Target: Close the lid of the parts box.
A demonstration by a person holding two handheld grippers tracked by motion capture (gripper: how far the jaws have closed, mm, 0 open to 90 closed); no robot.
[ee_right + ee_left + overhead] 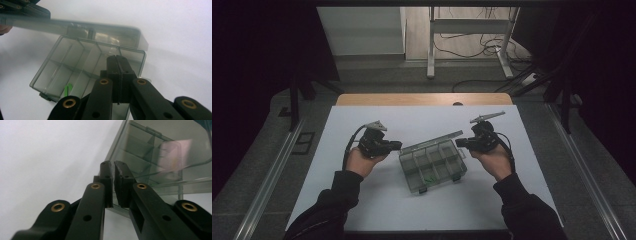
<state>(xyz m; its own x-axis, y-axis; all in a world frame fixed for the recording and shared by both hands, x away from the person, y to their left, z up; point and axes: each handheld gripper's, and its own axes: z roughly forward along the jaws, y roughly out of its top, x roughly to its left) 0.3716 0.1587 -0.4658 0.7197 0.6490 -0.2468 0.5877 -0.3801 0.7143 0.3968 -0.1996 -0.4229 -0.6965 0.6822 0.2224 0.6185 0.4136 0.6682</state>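
A dim room with a grey floor, trailing cables and white table legs at the back surrounds a white surface (362, 125) with a wooden edge along its far side. Near the middle of it lies a clear plastic compartment box (432, 165), turned at an angle, its lid (432, 142) swung open and standing up along the far side. Dividers split the box into several cells, and a small green piece (428, 179) lies in one of the cells on the near side.

The left tongs (398, 145), held in the person's left hand (362, 161), sit just beside the box's far left corner, pointing toward it. In the left gripper view, their jaws are clenched with a bare sliver of a gap and nothing between them; the box's clear wall rises right behind the tips, and whether they touch it cannot be told.

The right tongs (459, 143), in the right hand (493, 161), point inward at the right end of the lid. In the right gripper view, they are pressed fully together on nothing, with the open box lying just beyond and beneath the tips and the green piece (67, 89) off to the lower left.

The box lies between the two tongs.
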